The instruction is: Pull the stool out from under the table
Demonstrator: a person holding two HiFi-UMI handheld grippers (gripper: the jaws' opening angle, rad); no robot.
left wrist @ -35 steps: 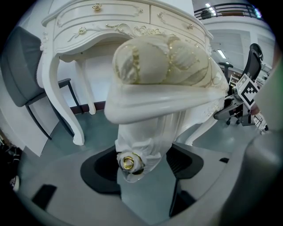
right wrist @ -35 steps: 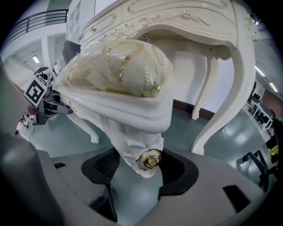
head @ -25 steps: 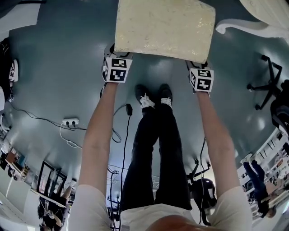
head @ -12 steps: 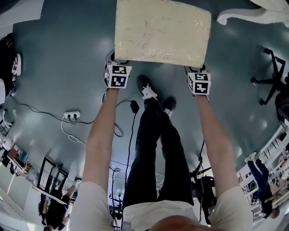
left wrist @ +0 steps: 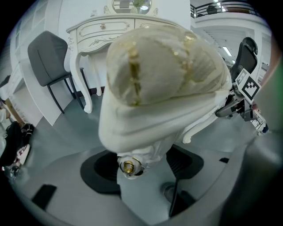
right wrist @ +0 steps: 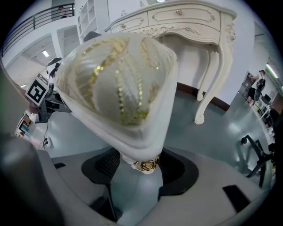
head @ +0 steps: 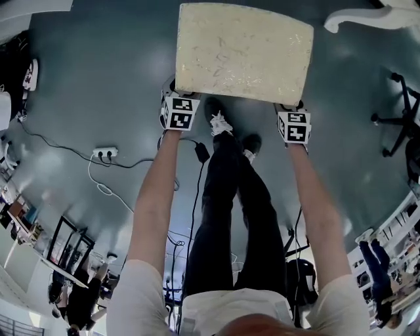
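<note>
The stool (head: pixel 243 52) has a cream cushion with gold sequins and a white frame. In the head view it sits on the grey floor just ahead of the person's feet, apart from the white table (head: pixel 374 16) at the top right. My left gripper (head: pixel 179 98) is shut on the stool's near left corner, and my right gripper (head: pixel 293 111) is shut on its near right corner. In the left gripper view the stool (left wrist: pixel 163 75) fills the frame, its gold-trimmed corner pinched in the left gripper (left wrist: pixel 141 167). The right gripper (right wrist: pixel 143 167) clamps the other corner of the stool (right wrist: pixel 119 84).
The ornate white table (left wrist: pixel 110 31) (right wrist: pixel 190 22) stands behind the stool. A grey chair (left wrist: pixel 48 57) is beside it. A power strip (head: pixel 105 155) and cables lie on the floor at left. An office chair base (head: pixel 400 118) is at right. The person's shoes (head: pixel 220 125) are under the near edge.
The stool and both grippers have come nearer to the person and shifted a little right. The person's feet have changed places in a step. The table has slid farther off.
</note>
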